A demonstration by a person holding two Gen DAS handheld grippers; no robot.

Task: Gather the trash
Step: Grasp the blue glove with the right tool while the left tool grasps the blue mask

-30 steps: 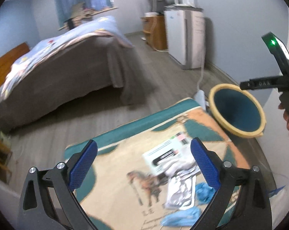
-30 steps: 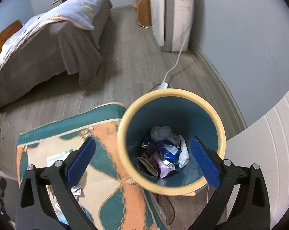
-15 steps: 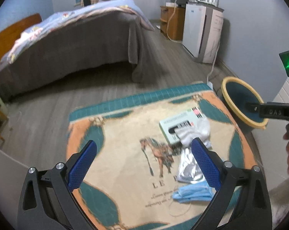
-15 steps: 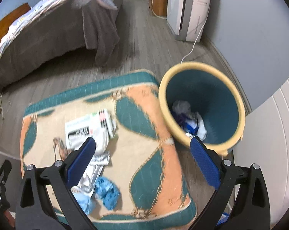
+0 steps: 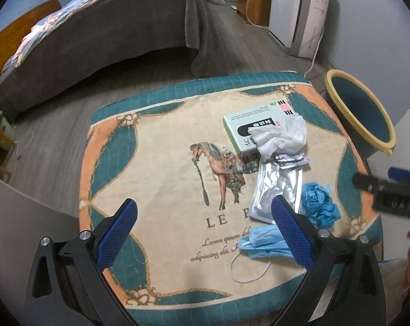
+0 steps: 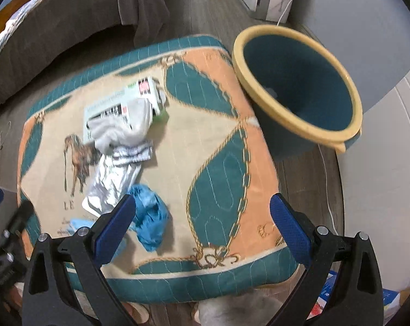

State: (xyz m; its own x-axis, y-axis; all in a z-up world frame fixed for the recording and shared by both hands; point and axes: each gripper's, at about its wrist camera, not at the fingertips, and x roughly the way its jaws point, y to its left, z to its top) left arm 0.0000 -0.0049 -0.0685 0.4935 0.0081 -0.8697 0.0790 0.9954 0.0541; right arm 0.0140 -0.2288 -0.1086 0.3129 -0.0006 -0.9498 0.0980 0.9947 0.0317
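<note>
Shift: both cameras have drawn back from the bin and now look down on the mat; a second ago the right view looked straight into the bin.
Left gripper (image 5: 203,229): blue-padded fingers spread wide, nothing between them, over the near edge of the mat.
Right gripper (image 6: 202,229): fingers spread wide, empty, over the near right part of the mat; view motion-blurred.
Surface: quilted teal, orange and cream mat with a horse print (image 5: 161,157), on a grey wood floor (image 5: 55,114).
Trash, far to near: white and green cardboard box (image 5: 248,125); crumpled white tissue (image 5: 282,137) lying on the box's near end; silver foil pouch (image 5: 275,187) touching the tissue; crumpled blue glove (image 5: 320,203) just right of the pouch; light blue face mask with a white ear loop (image 5: 259,245) at the near edge.
Bin: round teal wastebasket with a yellow rim (image 6: 300,81), on the floor just beside the mat's far right corner.
Background: bed with a grey cover (image 5: 101,27), far left.
</note>
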